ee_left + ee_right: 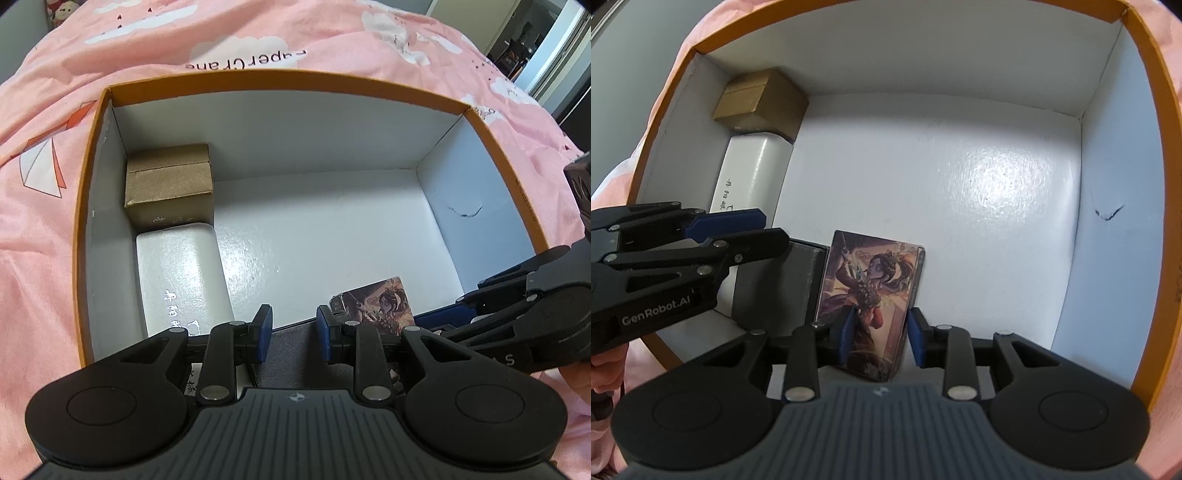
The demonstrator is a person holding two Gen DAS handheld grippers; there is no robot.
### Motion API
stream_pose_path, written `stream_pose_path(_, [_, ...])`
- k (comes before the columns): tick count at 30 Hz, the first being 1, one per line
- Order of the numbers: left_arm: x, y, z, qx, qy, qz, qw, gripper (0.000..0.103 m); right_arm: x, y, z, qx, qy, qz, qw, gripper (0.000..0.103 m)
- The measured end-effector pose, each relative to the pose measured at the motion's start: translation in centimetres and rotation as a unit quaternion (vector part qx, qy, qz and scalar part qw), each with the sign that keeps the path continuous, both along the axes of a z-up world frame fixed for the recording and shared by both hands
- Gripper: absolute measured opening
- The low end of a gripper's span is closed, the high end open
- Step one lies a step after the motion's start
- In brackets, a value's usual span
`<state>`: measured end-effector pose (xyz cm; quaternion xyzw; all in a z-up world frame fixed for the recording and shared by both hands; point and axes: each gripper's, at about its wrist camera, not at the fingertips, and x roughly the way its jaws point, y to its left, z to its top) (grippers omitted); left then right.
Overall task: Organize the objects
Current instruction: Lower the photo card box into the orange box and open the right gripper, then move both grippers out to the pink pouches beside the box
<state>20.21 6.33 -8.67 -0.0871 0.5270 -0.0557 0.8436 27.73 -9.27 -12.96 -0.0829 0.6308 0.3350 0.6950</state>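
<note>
An orange-rimmed cardboard box (280, 75) with a white inside lies on a pink bedspread. A picture-printed card pack (871, 280) rests at its near side beside a dark grey box (779, 284). My right gripper (881, 336) hovers over the pack's lower end. Its jaws stand a narrow gap apart: the left pad crosses the pack's face and the right pad sits just off its right edge, with neither pressing. My left gripper (294, 332) points down over the grey box (291, 343), with a narrow gap between its pads and nothing in it.
A gold box (170, 184) and a white box (181, 277) line the left wall inside. The right half of the floor (997, 184) is bare white, and the right wall has a small tear (1108, 214). The pink bedspread (55, 258) surrounds the box.
</note>
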Motion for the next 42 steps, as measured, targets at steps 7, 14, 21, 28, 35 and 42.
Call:
stream_pose_path(7, [-2.4, -0.1, 2.9, 0.000, -0.062, 0.007, 0.9980, 0.030, -2.4, -1.1, 3.4, 0.024, -0.095, -0.007, 0.995, 0.034])
stream_pose_path(14, [-6.0, -0.6, 5.6, -0.014, -0.100, 0.005, 0.9949, 0.030, -6.8, -2.5, 6.7, 0.045, -0.186, -0.036, 0.981, 0.045])
stream_pose_path(21, [-8.8, -1.1, 6.7, -0.024, -0.096, 0.003, 0.9950, 0.030, -10.7, -5.6, 9.7, 0.075, -0.244, -0.053, 0.966, 0.047])
stream_pose_path(28, [-11.7, -1.0, 6.8, -0.024, -0.083, 0.022, 0.9960, 0.033, -14.8, -6.1, 9.9, 0.091, -0.246, -0.046, 0.964, 0.048])
stream_pose_path(35, [-14.3, 0.0, 5.4, -0.054, -0.042, 0.037, 0.9970, 0.034, -18.1, -5.9, 9.3, 0.094, -0.222, -0.030, 0.970, 0.048])
stream_pose_path(42, [-15.7, -0.2, 1.7, -0.055, 0.068, 0.014, 0.9960, 0.043, -20.3, -5.4, 7.5, 0.080, -0.184, -0.006, 0.980, 0.047])
